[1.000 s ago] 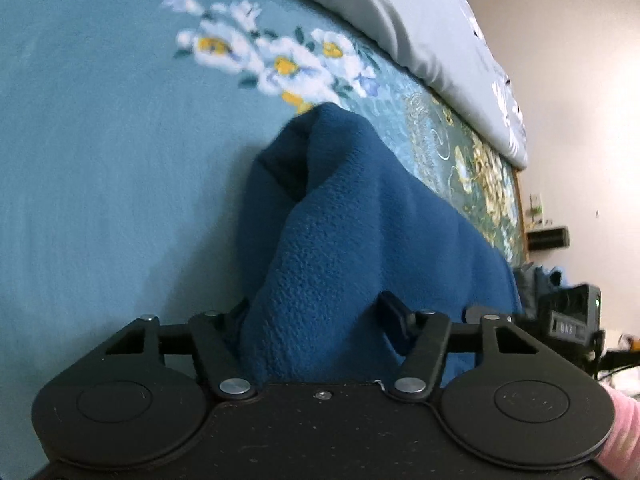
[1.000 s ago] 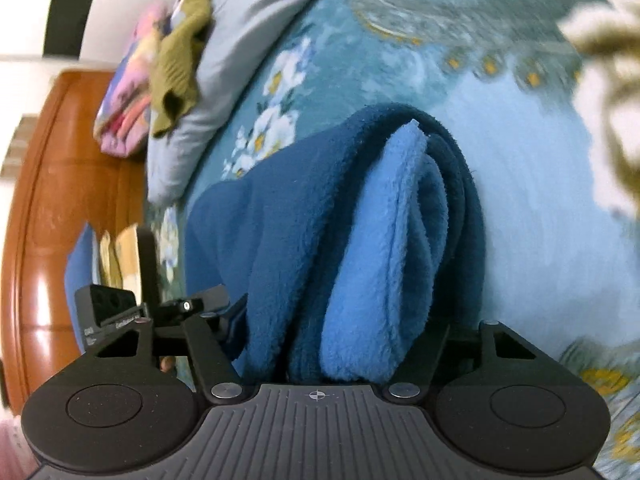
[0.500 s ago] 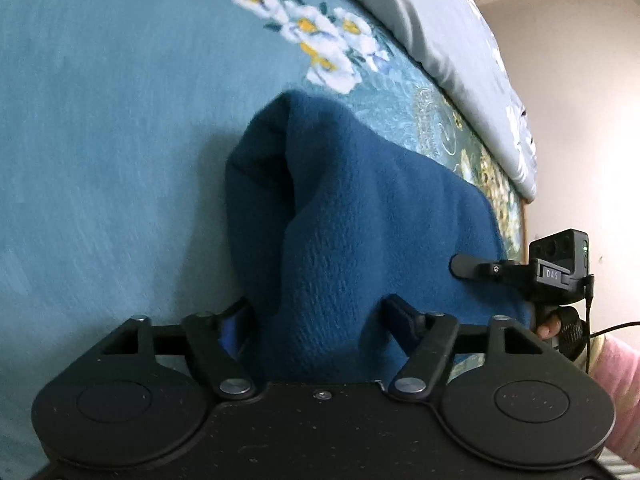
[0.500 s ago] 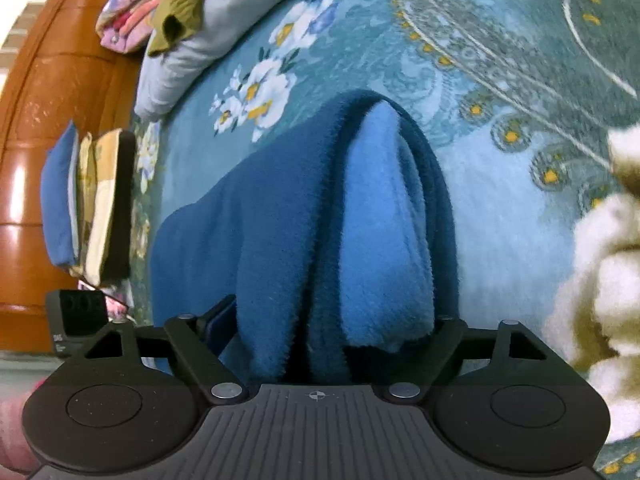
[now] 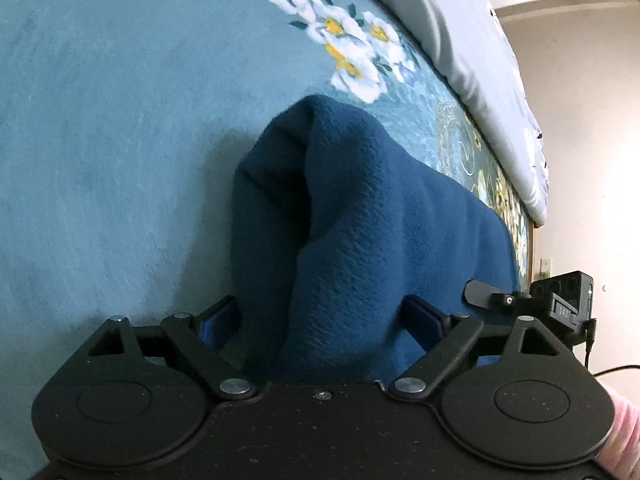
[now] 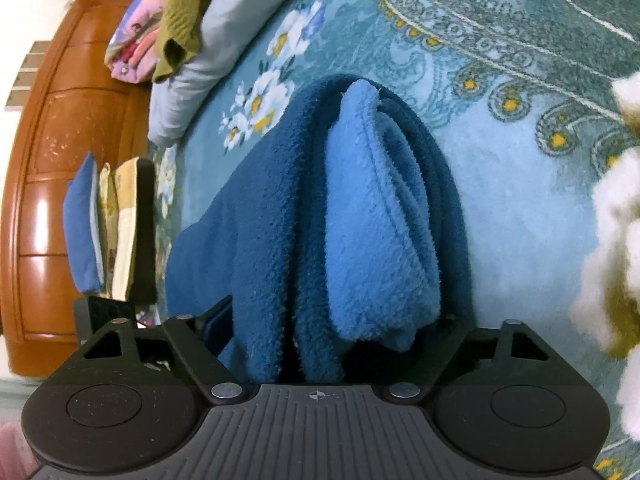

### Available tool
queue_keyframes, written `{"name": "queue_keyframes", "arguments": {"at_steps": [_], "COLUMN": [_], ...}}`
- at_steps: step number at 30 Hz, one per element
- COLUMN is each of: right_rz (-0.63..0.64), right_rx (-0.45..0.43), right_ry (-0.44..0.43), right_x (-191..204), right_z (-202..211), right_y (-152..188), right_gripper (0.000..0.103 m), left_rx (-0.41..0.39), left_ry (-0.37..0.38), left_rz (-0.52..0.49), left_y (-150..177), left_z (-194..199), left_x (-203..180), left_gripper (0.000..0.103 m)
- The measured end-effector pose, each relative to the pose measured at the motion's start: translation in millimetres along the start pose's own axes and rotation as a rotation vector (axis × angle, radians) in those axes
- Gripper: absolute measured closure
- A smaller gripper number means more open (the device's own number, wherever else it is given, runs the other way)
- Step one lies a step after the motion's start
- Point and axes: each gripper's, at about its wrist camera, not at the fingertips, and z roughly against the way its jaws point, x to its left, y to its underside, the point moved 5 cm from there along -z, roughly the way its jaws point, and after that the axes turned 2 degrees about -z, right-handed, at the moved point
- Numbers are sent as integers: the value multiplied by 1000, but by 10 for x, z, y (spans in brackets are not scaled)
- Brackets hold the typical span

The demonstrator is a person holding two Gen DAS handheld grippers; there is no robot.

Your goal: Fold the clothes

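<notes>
Each tool, the left tool [image 5: 320,308] and the right tool [image 6: 340,316], is clamped on one end of the dark blue fleece garment [image 6: 304,208], holding it bunched just above the floral bedspread [image 5: 100,140], likely so its layers stay aligned for folding.

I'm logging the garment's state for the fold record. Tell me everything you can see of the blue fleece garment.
The blue fleece garment is a fluffy, dark blue pile fabric with a lighter blue inner face showing in the right wrist view. It is bunched into thick layered folds, draped over the teal floral bedspread. The left gripper and right gripper each clamp one bunched end, so it spans between them. No sleeves or collar can be made out.
</notes>
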Motion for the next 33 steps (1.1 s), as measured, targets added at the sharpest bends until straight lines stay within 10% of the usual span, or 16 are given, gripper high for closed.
{"name": "queue_keyframes", "arguments": {"at_steps": [7,18,33], "right_rz": [9,55,53], "right_rx": [-24,-89,-411], "right_ry": [56,78,97], "right_x": [223,915,1251], "right_z": [53,725,2543], "right_y": [50,322,1241], "right_gripper": [41,43,43], "left_rx": [-34,-90,-52], "left_ry": [-45,32,203], "left_rz": [-27,-65,-413], "left_y": [35,307,729], "left_z": [97,791,1104], "left_x": [-210,-823,-2487], "left_gripper": [44,45,46]}}
